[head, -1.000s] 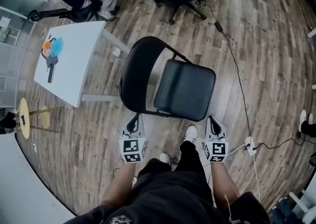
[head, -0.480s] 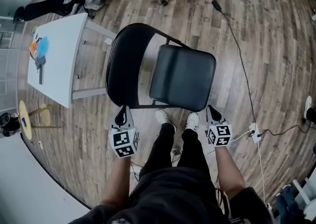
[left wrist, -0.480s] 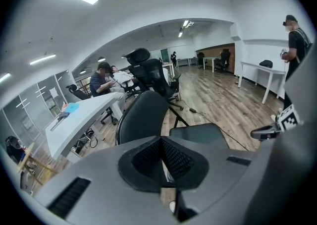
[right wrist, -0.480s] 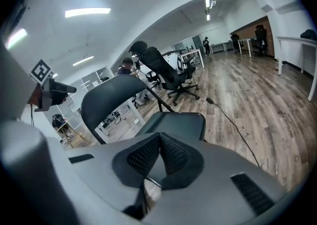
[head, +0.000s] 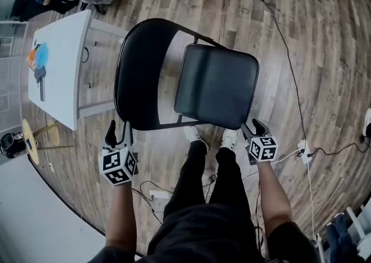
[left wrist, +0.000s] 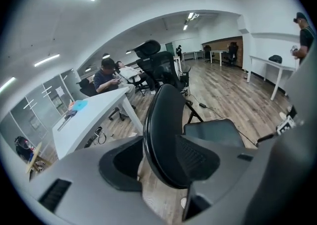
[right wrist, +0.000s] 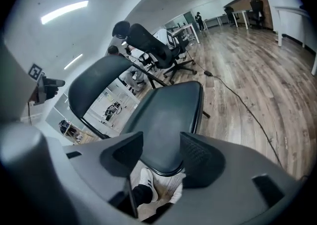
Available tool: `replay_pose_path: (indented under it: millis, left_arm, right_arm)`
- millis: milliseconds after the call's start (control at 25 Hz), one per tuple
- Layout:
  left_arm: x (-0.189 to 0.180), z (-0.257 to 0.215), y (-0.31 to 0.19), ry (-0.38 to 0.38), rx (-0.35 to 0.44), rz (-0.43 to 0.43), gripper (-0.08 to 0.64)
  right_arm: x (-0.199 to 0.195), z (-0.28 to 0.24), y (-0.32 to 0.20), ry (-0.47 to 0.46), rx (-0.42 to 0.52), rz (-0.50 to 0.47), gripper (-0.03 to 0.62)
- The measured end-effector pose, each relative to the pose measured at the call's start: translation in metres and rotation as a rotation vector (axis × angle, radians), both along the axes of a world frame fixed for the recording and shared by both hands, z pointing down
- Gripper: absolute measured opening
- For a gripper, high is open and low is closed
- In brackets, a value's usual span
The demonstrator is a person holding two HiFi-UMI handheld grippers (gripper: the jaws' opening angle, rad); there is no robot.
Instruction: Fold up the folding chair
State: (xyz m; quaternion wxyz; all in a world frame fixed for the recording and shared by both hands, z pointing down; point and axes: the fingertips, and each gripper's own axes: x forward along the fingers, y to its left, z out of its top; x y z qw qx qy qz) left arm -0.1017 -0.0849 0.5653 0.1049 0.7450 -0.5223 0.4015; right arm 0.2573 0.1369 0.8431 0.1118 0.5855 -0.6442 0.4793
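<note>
On the folding chair (head: pixel 215 102) the seat pad (head: pixel 217 73) is covered in black vinyl, smooth, with a dull sheen where the ceiling light catches it. The backrest (head: pixel 142 76) is a hard black shell, a touch glossier, and the frame (head: pixel 200 36) is thin black-painted metal tube. The floor (head: pixel 324 53) is wood-look plank, grey-brown and streaky in grain, satin rather than shiny. The table (head: pixel 66 76) has a smooth, matt white top. The person's trousers (head: pixel 194 181) are matt black cloth.

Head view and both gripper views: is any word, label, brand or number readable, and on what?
No readable text anywhere.
The cubes on the left hand-held gripper and right hand-held gripper: square markers only, no letters.
The folding chair: no label visible.
The posted sheets at far left: too small to read.
</note>
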Motion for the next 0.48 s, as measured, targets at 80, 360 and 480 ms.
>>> replay_pose_path:
  millis: [80,360,480]
  left_arm:
    - [-0.001,0.009,-0.008,0.001,-0.031,0.001,0.236]
    - [0.010,0.031,-0.034,0.067,-0.061,0.055,0.324]
    - [0.016,0.042,-0.039,0.102,-0.085,0.076,0.345]
  right_arm:
    - [0.006,0.020,-0.003,-0.049,-0.025,0.024,0.253]
    - [0.005,0.094,0.009,-0.243,-0.098,0.116,0.362]
    - [-0.001,0.115,0.012,-0.360,-0.107,0.152,0.379]
